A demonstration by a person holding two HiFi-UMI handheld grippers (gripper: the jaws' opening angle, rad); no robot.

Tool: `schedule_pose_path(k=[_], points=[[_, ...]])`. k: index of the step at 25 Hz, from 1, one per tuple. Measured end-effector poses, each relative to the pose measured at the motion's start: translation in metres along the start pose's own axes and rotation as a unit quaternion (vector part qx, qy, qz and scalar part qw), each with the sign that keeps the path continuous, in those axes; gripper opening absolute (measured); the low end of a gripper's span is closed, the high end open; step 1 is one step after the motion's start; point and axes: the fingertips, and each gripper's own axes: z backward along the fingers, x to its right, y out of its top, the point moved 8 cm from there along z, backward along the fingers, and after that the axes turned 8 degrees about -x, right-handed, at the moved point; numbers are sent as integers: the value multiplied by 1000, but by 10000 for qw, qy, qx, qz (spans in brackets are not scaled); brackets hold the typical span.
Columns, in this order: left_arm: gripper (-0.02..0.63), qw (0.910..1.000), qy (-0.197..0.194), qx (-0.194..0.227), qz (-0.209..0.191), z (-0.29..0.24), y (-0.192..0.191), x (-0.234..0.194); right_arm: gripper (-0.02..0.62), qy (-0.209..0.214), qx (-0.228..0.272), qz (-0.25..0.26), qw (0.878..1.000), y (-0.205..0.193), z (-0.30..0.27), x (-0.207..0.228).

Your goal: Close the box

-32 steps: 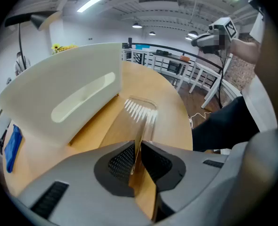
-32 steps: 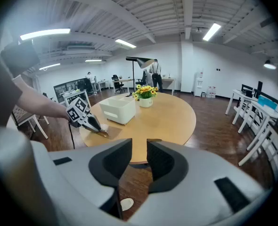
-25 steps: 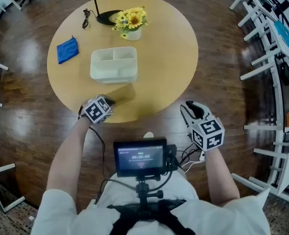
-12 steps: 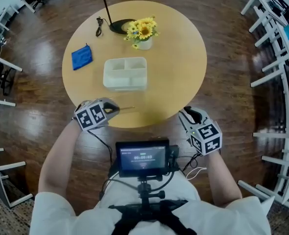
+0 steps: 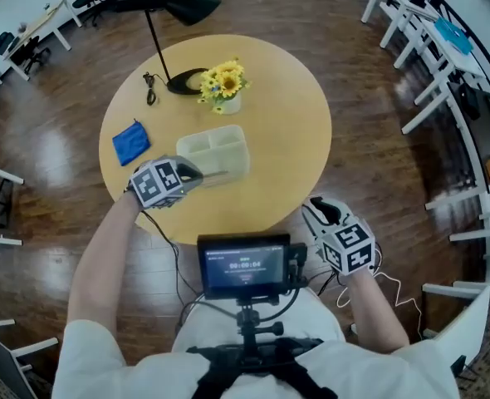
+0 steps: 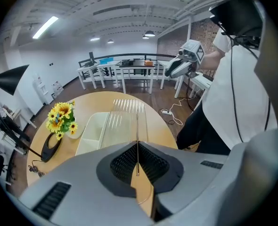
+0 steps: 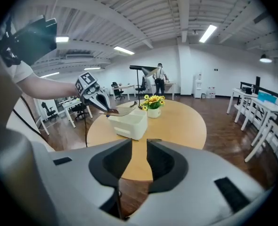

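Two parts matter here: a thin clear ribbed lid, pinched edge-on in the closed jaws of the left hand-held gripper, and the open cream compartment box on the round worktop, under the lid's far end. The lid looks light, springy and slick; held by one rim, it may swivel. A blue cloth, desk lamp and sunflower vase stand clear. The right hand-held gripper hangs off the worktop, jaws apart, empty.
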Motion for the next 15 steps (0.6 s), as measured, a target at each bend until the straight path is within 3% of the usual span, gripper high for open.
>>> schedule_pose_path(k=[8, 15], points=[[6, 9994, -339, 10, -19, -29, -14, -42, 104, -803, 59, -370, 9961, -8, 19, -43], [6, 9989, -450, -111, 39, -49, -20, -48, 104, -1097, 97, -775, 9909, -21, 23, -64]])
